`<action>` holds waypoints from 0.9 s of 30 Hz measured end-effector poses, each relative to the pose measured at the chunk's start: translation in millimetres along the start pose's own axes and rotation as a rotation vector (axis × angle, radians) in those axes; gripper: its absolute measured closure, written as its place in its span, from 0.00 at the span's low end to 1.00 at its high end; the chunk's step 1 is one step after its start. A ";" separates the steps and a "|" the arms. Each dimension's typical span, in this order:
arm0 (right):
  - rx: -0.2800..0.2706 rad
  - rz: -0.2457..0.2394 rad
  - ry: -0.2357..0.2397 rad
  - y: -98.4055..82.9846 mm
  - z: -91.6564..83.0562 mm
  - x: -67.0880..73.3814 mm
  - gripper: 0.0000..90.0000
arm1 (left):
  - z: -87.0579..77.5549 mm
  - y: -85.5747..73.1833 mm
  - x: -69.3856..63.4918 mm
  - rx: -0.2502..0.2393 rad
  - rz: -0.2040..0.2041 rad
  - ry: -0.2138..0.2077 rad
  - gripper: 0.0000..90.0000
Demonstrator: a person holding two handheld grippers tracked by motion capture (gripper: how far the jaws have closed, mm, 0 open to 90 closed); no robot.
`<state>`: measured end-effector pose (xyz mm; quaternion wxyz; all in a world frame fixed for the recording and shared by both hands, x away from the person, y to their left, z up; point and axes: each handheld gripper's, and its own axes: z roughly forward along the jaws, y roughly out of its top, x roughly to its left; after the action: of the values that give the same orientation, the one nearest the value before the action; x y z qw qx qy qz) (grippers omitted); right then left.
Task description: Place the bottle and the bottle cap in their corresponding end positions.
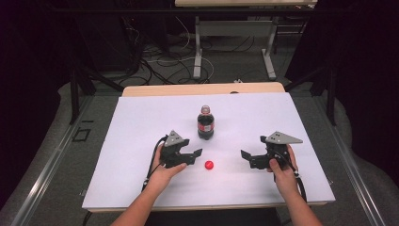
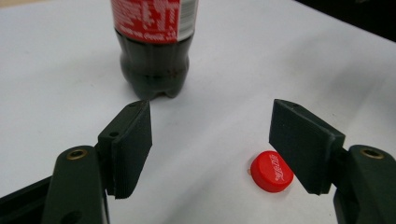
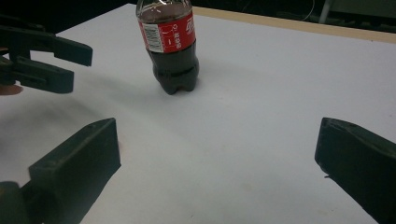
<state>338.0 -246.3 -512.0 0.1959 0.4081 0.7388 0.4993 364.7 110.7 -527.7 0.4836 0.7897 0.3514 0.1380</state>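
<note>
A cola bottle (image 1: pixel 205 125) with a red label stands upright at the middle of the white table sheet (image 1: pixel 141 117). A red bottle cap (image 1: pixel 209 165) lies flat on the sheet in front of it. My left gripper (image 1: pixel 195 155) hovers just left of the cap, open, nothing between its jaws. In the left gripper view the cap (image 2: pixel 272 171) lies on the sheet by the right jaw, apart from the pads, with the bottle (image 2: pixel 154 51) beyond my left gripper (image 2: pixel 210 149). My right gripper (image 1: pixel 244 156) is open at the right, empty (image 3: pixel 217 158), facing the bottle (image 3: pixel 170 46).
The sheet's front edge (image 1: pixel 202 207) runs close to the forearms. A wooden table edge (image 1: pixel 202 88) shows at the back. Beyond it, on the floor, are desk legs (image 1: pixel 197 52) and loose cables (image 1: pixel 160 63). The left gripper (image 3: pixel 70 58) appears at the left of the right gripper view.
</note>
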 end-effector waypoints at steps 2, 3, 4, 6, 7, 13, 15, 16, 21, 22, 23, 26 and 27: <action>0.003 0.003 -0.002 -0.3 -0.1 -0.5 0.00 | -7.0 -0.4 5.2 -0.005 -0.007 0.025 0.34; 0.004 0.001 -0.007 -0.6 0.2 -1.3 0.00 | -11.9 -0.4 8.2 -0.004 -0.016 0.030 0.34; 0.006 0.000 -0.012 -0.7 0.0 -2.4 0.00 | -15.7 -0.6 10.9 -0.009 -0.022 0.034 0.34; 0.003 0.000 -0.015 -1.0 0.0 -3.9 0.00 | -23.6 -1.1 17.0 -0.020 -0.052 0.050 0.33; 0.005 0.008 -0.015 -1.2 -0.5 -4.1 0.00 | -27.4 -1.2 20.0 -0.026 -0.073 0.052 0.33; -0.001 0.006 -0.029 -1.5 -2.9 -9.3 0.00 | -51.2 -1.6 34.2 -0.061 -0.147 0.098 0.22; 0.003 0.011 -0.031 -1.5 -4.8 -11.2 0.00 | -60.2 -1.9 37.4 -0.069 -0.158 0.105 0.18; -0.002 0.016 -0.036 -1.5 -5.4 -12.4 0.00 | -64.7 -2.3 39.0 -0.075 -0.161 0.110 0.18; 0.000 0.038 -0.051 -2.8 -10.5 -18.5 0.00 | -87.0 -8.0 50.4 -0.097 -0.171 0.153 0.06; -0.001 0.032 -0.062 -3.0 -11.4 -20.3 0.00 | -91.6 -10.2 53.9 -0.099 -0.176 0.160 0.05; -0.003 0.045 -0.060 -3.2 -12.3 -21.3 0.00 | -94.6 -12.1 56.4 -0.104 -0.185 0.161 0.04; -0.002 0.055 -0.068 -4.4 -14.2 -25.8 0.00 | -103.4 -19.9 65.5 -0.109 -0.194 0.186 0.01; 0.003 0.054 -0.074 -4.9 -14.5 -27.3 0.00 | -105.7 -22.6 67.9 -0.112 -0.195 0.192 0.01</action>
<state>341.9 -277.3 -513.4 0.2088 0.4467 0.7204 0.4877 344.7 234.4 -503.2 0.5021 0.7069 0.4627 0.1845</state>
